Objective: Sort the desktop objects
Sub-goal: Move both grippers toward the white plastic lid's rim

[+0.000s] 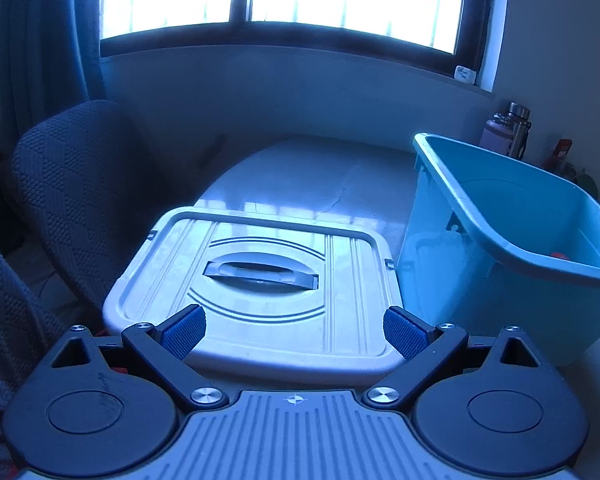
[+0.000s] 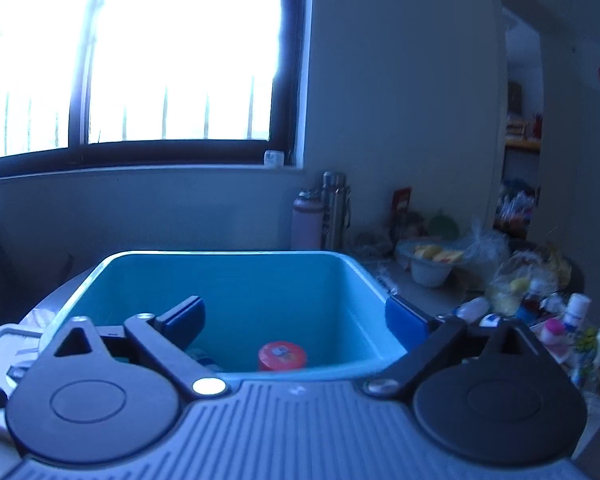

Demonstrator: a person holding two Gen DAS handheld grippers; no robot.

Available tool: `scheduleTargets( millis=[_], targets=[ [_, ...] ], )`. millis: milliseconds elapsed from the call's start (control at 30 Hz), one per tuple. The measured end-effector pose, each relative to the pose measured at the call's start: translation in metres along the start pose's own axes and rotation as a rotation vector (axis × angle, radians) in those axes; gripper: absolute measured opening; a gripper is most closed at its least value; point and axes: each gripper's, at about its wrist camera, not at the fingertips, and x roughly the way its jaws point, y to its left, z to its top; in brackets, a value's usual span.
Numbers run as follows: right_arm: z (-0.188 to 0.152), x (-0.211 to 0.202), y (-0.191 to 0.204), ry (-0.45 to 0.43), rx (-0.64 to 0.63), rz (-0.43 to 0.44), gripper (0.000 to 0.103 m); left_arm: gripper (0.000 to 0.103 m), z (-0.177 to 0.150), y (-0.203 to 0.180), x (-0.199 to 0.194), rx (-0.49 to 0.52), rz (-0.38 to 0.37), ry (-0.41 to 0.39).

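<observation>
Desktop objects are sitting in two places, and the left wrist view is showing little of them. Its left gripper (image 1: pixel 294 332) is hanging released, jaws spread wide and grasping nothing, over the near edge of a pale lid (image 1: pixel 256 280) lying flat on the table (image 1: pixel 312 176). Just right of the lid, a blue bin (image 1: pixel 512 240) is standing open, with something red showing low inside it.

From the right wrist view, the right gripper (image 2: pixel 296 320) is pointing over the bin's near rim, jaws likewise spread and empty. A red-capped jar (image 2: pixel 282 356) is lying at the bottom of the bin, with a few darker things to its left that are too dim to name. To the right of the bin, a clutter of small bottles and packets (image 2: pixel 556 320) is waiting on the table, with two flasks (image 2: pixel 324 216) standing far behind.

Judging by this, the sorting is looking partly done: some pieces are in the bin, and many are remaining outside.
</observation>
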Motion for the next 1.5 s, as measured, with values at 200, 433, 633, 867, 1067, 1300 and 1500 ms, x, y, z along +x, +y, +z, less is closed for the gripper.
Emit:
scheduleTargets(
  millis=[200, 433, 633, 867, 1067, 1300, 1500],
  targets=[
    [-0.042, -0.02, -0.013, 0.099, 0.048, 0.098, 0.099, 0.097, -0.022, 0.01, -0.019, -0.045, 0.048, 0.024],
    [-0.085, -0.021, 0.003, 0.368, 0.089, 0.226, 0.099, 0.097, -0.045, 0.036, -0.039, -0.067, 0.127, 0.107],
    [-0.079, -0.024, 0.024, 0.414, 0.048, 0.339, 0.099, 0.097, -0.044, 0.057, -0.043, -0.098, 0.167, 0.121],
    [-0.066, -0.024, 0.052, 0.441, -0.01, 0.349, 0.099, 0.097, -0.03, 0.081, -0.022, -0.094, 0.17, 0.155],
    [-0.035, -0.009, 0.067, 0.466, -0.043, 0.289, 0.099, 0.097, 0.002, 0.101, 0.01, -0.1, 0.117, 0.195],
    [-0.015, -0.008, 0.098, 0.428, -0.098, 0.251, 0.099, 0.097, 0.044, 0.094, 0.064, -0.073, 0.021, 0.232],
    [-0.004, -0.002, 0.105, 0.414, -0.101, 0.22, 0.099, 0.097, 0.069, 0.102, 0.104, -0.014, -0.038, 0.272]
  ],
)
